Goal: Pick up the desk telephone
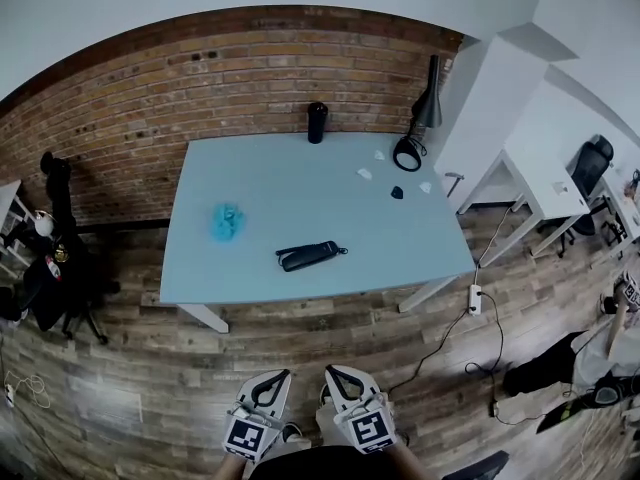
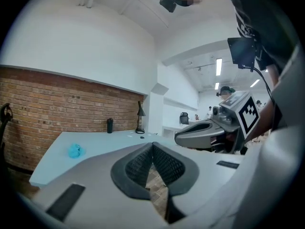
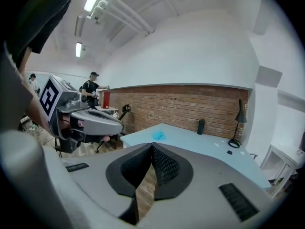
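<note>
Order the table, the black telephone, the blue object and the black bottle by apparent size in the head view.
1. table
2. black telephone
3. blue object and black bottle: about alike; the bottle stands farther back, so unranked.

Telephone at front of table, bottle and lamp at back

On the pale blue table I count one black telephone, one crumpled blue lump, one dark cylinder, one black lamp, three white scraps and one small dark bit. Off its near edge are two grippers: left gripper and right gripper.
</note>
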Action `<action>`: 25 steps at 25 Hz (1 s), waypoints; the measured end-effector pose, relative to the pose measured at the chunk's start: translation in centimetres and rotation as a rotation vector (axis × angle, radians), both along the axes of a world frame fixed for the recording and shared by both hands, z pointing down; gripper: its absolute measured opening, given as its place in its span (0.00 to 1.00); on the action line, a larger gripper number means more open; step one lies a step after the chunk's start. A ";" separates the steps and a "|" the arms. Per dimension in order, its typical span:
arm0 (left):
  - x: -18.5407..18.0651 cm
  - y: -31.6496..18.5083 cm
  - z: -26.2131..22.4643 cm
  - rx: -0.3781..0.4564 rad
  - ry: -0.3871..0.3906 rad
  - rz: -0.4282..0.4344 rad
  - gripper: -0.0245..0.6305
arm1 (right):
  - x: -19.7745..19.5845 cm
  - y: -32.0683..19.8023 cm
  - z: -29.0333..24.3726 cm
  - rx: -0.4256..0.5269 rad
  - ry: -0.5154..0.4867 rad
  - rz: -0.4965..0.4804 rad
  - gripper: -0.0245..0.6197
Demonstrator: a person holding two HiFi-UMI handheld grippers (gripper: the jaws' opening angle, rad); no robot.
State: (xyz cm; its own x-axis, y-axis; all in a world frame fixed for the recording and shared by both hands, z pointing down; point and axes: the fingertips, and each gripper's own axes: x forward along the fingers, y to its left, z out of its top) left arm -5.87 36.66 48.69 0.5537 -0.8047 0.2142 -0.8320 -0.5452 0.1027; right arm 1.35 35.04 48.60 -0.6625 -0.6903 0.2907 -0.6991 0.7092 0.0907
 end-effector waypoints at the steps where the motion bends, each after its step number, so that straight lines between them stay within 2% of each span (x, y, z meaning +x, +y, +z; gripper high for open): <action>1: 0.2 -1.0 -0.2 -0.010 0.006 -0.001 0.06 | 0.4 -1.0 -0.2 0.003 -0.001 -0.002 0.08; 3: 1.2 -3.4 -1.1 -0.015 0.004 0.004 0.06 | 1.7 -3.4 -0.3 0.012 0.001 -0.004 0.08; 7: 4.3 -8.0 -2.8 0.027 -0.027 0.016 0.06 | 5.0 -7.7 0.2 -0.013 -0.004 0.023 0.08; 10: 5.4 -10.2 -2.3 0.022 -0.054 -0.023 0.06 | 6.6 -10.4 0.0 -0.025 -0.023 0.037 0.08; 12: 5.7 -11.6 -2.7 0.011 -0.032 -0.060 0.06 | 7.3 -11.8 0.4 -0.057 -0.049 0.045 0.08; 15: 5.3 -13.7 -2.7 0.019 -0.024 -0.105 0.06 | 8.0 -14.2 2.5 -0.117 -0.060 0.085 0.08; 19: 3.7 -15.3 -1.7 0.042 -0.013 -0.114 0.06 | 7.2 -15.6 4.3 -0.168 -0.056 0.108 0.08; 21: 2.6 -16.3 -0.5 0.022 -0.003 -0.106 0.06 | 6.6 -16.6 5.3 -0.174 -0.027 0.097 0.08; 23: 1.4 -17.7 0.6 -0.013 -0.002 -0.078 0.06 | 6.3 -18.5 6.1 -0.190 0.004 0.139 0.08; 25: -0.1 -19.1 1.0 -0.031 0.025 -0.053 0.07 | 5.4 -20.5 5.7 -0.213 -0.015 0.185 0.08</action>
State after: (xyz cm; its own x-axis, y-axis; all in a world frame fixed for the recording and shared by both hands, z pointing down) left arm -5.95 17.57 49.64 0.5162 -0.8261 0.2260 -0.8565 -0.4968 0.1402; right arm 6.75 14.58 54.33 -0.5358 -0.7248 0.4332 -0.8189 0.5710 -0.0575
